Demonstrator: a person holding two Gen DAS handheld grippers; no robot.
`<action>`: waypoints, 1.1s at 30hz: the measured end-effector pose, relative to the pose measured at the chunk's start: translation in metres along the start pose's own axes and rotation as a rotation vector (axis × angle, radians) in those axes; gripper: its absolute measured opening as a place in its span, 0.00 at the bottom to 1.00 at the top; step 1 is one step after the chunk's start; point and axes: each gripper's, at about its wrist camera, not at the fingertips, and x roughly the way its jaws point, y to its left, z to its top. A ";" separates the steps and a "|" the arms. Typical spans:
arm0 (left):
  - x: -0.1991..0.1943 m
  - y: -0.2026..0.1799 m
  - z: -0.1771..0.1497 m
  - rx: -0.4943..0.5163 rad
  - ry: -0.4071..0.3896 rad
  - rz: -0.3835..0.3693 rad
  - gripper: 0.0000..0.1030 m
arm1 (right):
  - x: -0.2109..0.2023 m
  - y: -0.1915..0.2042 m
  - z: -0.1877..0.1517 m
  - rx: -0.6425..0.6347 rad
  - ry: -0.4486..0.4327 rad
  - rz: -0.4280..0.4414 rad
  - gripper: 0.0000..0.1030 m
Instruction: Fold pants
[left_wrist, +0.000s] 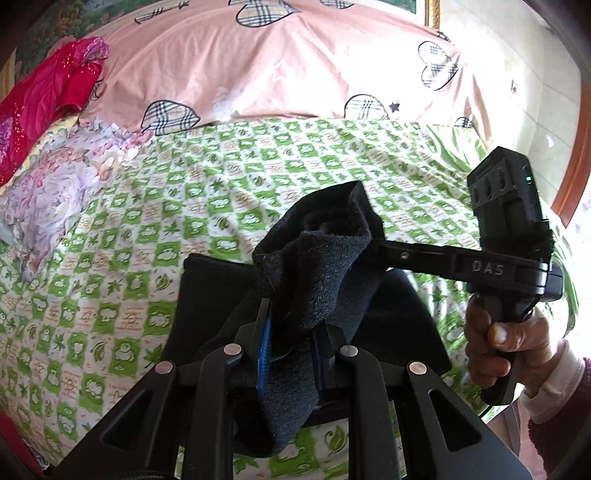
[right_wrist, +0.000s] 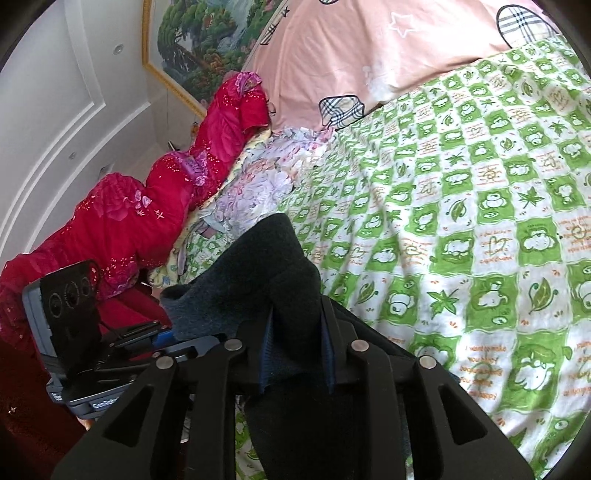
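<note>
While both claws are pinching the dark pants (left_wrist: 325, 266), the left claw (left_wrist: 291, 354) and right claw (right_wrist: 299, 354) are lifting an edge above the bed (left_wrist: 221, 192), likely for folding it over.

Each wrist camera looked close along its own fingers, tilted down over the bed (left_wrist: 258, 177). Both views shared the pink pillow (left_wrist: 280, 66) toward 12 o'clock. The left view caught the right gripper (left_wrist: 373, 245) at 3 o'clock.
</note>
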 end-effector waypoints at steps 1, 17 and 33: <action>-0.001 -0.002 0.000 0.001 -0.010 -0.008 0.17 | 0.000 0.000 0.002 -0.006 -0.002 -0.005 0.24; 0.006 -0.048 -0.005 0.149 -0.070 -0.080 0.28 | -0.031 -0.021 -0.005 0.035 -0.040 -0.119 0.28; -0.026 -0.062 -0.031 0.282 -0.040 -0.325 0.69 | -0.106 0.002 -0.046 0.194 -0.242 -0.289 0.68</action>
